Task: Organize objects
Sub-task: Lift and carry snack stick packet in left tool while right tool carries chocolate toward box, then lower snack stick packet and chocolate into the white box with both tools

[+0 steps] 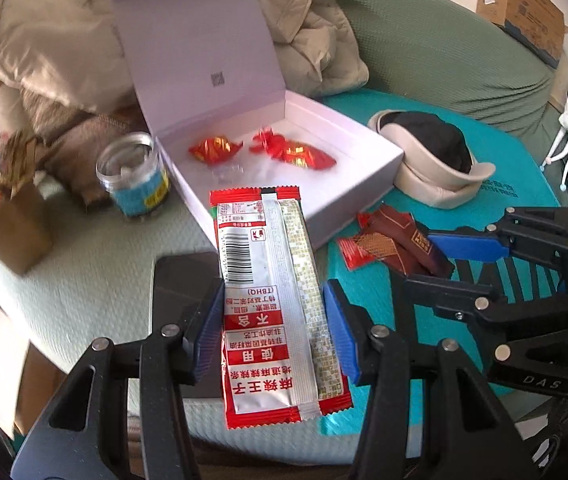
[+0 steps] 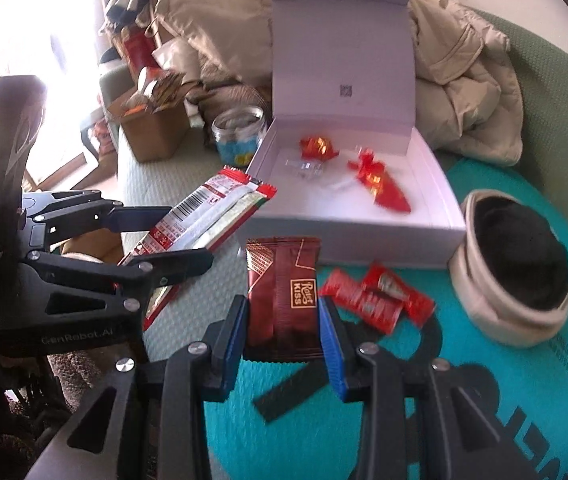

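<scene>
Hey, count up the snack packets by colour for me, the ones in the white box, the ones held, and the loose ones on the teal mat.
Red wrapped candies in the white box: 2
Red-and-white packet, held: 1
Dark brown packet, held: 1
Small red packets on the teal mat: 2
Total: 6
</scene>
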Demonstrator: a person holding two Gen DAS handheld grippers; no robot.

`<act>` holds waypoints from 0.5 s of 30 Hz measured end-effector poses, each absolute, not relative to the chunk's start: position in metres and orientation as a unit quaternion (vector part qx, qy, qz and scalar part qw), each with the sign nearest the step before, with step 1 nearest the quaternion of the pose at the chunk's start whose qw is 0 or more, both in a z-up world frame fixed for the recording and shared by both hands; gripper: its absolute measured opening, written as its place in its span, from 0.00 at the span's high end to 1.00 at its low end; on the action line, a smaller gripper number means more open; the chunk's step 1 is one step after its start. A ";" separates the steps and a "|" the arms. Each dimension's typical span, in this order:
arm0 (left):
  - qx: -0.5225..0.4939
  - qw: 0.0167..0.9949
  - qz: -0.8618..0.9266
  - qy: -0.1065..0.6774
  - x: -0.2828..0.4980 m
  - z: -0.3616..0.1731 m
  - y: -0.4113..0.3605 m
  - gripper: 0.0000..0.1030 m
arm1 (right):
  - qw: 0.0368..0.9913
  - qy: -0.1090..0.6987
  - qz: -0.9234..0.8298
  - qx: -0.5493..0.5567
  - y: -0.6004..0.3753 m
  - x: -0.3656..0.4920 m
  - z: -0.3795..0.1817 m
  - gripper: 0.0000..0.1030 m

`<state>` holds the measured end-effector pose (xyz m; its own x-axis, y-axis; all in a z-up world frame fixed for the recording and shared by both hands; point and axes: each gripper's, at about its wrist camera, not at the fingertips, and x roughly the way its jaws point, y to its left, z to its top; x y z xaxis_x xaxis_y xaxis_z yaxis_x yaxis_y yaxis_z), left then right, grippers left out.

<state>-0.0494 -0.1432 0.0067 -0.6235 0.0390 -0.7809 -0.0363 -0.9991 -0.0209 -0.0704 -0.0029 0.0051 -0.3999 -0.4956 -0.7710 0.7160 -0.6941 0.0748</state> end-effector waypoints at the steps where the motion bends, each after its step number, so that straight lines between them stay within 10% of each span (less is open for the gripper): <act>1: -0.432 0.023 0.902 0.002 -0.053 0.009 -0.145 0.53 | 0.365 0.134 -0.828 0.404 -0.005 -0.073 0.007 0.65; 15: -0.416 0.032 0.908 0.030 -0.114 0.036 -0.168 0.53 | 0.351 0.129 -0.849 0.372 -0.030 -0.128 0.033 0.65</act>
<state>-0.1144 -0.1680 0.0363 -0.6518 0.0340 -0.7577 -0.0834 -0.9962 0.0271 -0.1280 -0.0303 0.0328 -0.4760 -0.5001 -0.7234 0.6925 -0.7202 0.0422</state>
